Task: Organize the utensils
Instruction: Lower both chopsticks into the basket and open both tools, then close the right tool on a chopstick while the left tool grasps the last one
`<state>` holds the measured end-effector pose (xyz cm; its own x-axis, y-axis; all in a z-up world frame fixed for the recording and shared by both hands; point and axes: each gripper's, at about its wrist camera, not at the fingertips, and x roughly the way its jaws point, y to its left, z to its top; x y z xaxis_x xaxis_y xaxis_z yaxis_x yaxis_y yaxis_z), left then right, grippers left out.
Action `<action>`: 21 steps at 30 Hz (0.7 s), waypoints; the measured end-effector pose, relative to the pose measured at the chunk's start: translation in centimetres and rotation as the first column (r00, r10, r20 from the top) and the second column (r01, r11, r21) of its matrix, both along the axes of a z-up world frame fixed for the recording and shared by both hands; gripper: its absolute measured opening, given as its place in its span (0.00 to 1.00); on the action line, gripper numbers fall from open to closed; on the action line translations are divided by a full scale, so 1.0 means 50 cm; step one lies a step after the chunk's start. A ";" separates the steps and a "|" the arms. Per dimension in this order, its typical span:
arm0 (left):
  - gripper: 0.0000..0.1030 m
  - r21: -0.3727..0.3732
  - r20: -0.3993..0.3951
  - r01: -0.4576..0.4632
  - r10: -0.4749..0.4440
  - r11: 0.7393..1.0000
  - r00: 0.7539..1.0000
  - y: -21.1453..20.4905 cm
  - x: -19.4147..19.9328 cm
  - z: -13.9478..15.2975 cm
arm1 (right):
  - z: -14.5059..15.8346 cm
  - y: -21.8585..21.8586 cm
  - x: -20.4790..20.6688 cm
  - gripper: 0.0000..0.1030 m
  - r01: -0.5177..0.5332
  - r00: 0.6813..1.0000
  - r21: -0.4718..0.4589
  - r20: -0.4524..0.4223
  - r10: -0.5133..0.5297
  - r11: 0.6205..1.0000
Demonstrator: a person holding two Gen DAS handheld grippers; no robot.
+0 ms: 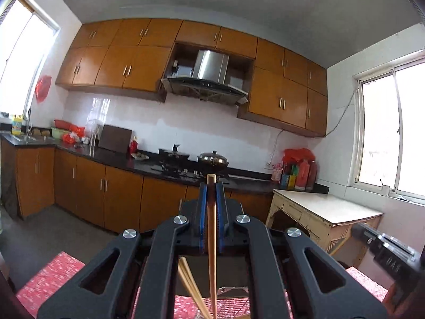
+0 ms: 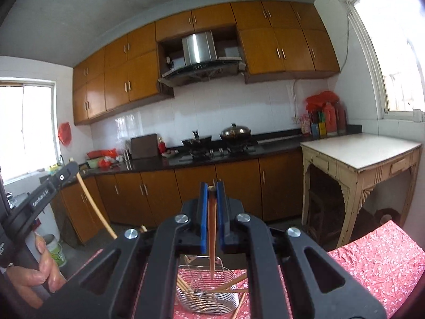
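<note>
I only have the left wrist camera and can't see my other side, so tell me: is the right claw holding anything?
Observer: Yes. The right claw is shut on a dark chopstick, with its tip pointing down.
Operator: What's under it?
Observer: A wire basket on the red cloth. In the right wrist view it sits directly beneath the tip.
Operator: Anything in the basket?
Observer: Several pale chopsticks lie inside, and a loose chopstick lies on the cloth by the basket's right side.
</note>
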<state>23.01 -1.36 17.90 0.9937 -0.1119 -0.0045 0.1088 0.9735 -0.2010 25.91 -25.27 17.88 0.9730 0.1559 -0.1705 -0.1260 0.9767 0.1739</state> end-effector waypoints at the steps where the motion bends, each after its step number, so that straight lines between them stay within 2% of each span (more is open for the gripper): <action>1: 0.07 -0.018 -0.019 0.002 -0.003 1.000 1.000 -0.006 0.020 -0.013 | -0.009 -0.003 0.014 0.07 0.000 1.000 0.006 -0.014 0.000 1.000; 3: 0.07 -0.023 -0.039 0.000 -0.001 1.000 0.999 -0.009 0.040 -0.026 | -0.023 -0.008 0.034 0.07 -0.006 0.999 0.021 -0.033 0.006 1.000; 7: 0.07 0.022 -0.058 -0.035 0.037 0.999 0.998 -0.027 0.074 -0.055 | -0.048 -0.012 0.059 0.07 -0.008 0.998 0.023 -0.058 0.010 1.000; 12: 0.07 0.015 -0.099 -0.024 0.025 1.000 0.995 -0.029 0.102 -0.091 | -0.081 -0.013 0.095 0.08 -0.008 0.994 0.038 -0.106 0.012 0.999; 14: 0.07 0.018 -0.121 -0.018 0.020 1.000 0.992 -0.029 0.113 -0.096 | -0.092 -0.008 0.099 0.09 0.005 0.992 0.011 -0.124 -0.003 1.000; 15: 0.07 0.016 -0.134 -0.015 0.017 1.000 0.991 -0.023 0.111 -0.102 | -0.096 -0.007 0.097 0.11 0.018 0.992 -0.005 -0.125 -0.018 1.000; 16: 0.07 0.012 -0.137 -0.011 0.012 1.000 0.990 -0.018 0.110 -0.103 | -0.098 -0.008 0.090 0.23 0.032 0.993 -0.021 -0.117 -0.035 0.999; 18: 0.08 0.011 -0.145 -0.016 0.017 1.000 0.989 -0.001 0.101 -0.105 | -0.100 -0.020 0.069 0.38 0.063 0.994 -0.019 -0.090 -0.064 0.998; 19: 0.09 0.011 -0.149 -0.020 0.021 1.000 0.989 0.004 0.100 -0.102 | -0.101 -0.031 0.057 0.38 0.079 0.993 -0.010 -0.083 -0.079 0.997; 21: 0.21 0.010 -0.166 -0.030 0.032 0.999 0.986 0.023 0.090 -0.098 | -0.105 -0.055 0.035 0.38 0.108 0.991 0.011 -0.076 -0.107 0.994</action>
